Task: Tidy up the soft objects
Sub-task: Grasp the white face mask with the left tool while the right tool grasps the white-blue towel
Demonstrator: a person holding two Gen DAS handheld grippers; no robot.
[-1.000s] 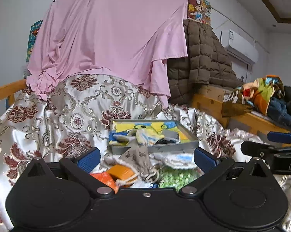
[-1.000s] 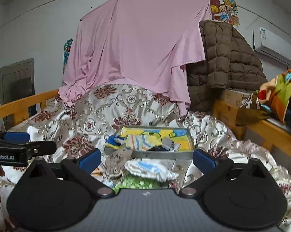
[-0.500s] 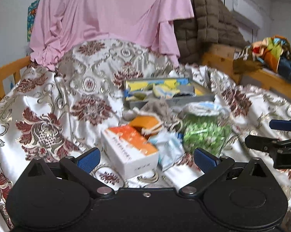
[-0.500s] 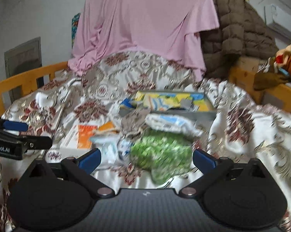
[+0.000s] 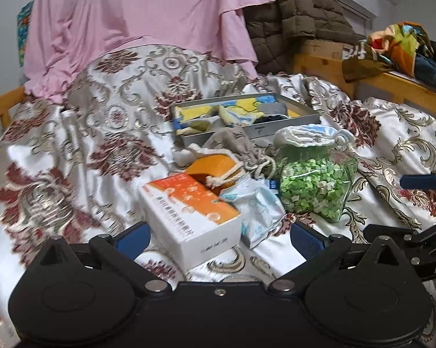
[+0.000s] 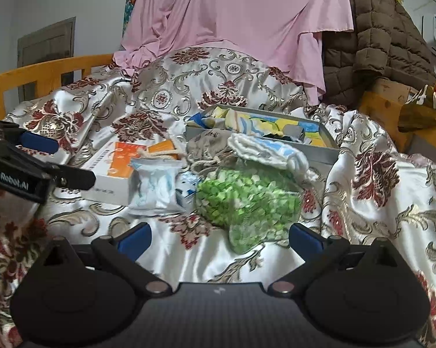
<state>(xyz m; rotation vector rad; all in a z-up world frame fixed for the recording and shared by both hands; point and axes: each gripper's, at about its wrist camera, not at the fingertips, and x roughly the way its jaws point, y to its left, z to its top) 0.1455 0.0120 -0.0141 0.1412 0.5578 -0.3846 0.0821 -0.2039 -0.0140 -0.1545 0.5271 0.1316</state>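
Here, both grippers are hovering above a floral satin bedspread [image 5: 107, 133] with their blue-padded fingers spread wide and holding nothing. The left gripper [image 5: 219, 236] is pointing at a white-and-orange carton [image 5: 188, 211], which is lying straight ahead between its fingers. Just beyond the right finger [image 5: 306, 239] a clear wrapped packet [image 5: 261, 206] is leaning against the carton, and past that a clear bag of green pieces [image 5: 313, 187] is sitting. A grey drawstring pouch [image 5: 232, 143] and an orange pad [image 5: 212, 163] are lying further ahead, in front of a grey tray [image 5: 284, 127] filled with folded cloths.

The right gripper [image 6: 219, 236] is facing the bag of green pieces [image 6: 247, 200], which is lying between its fingers, nearer the right one. A white-and-blue crumpled cloth [image 6: 267, 150] is resting on the bag's far end, touching the tray [image 6: 319, 152]. Off beyond its left finger [image 6: 135, 237], the left gripper [image 6: 41, 159] is showing near the carton [image 6: 116, 171].
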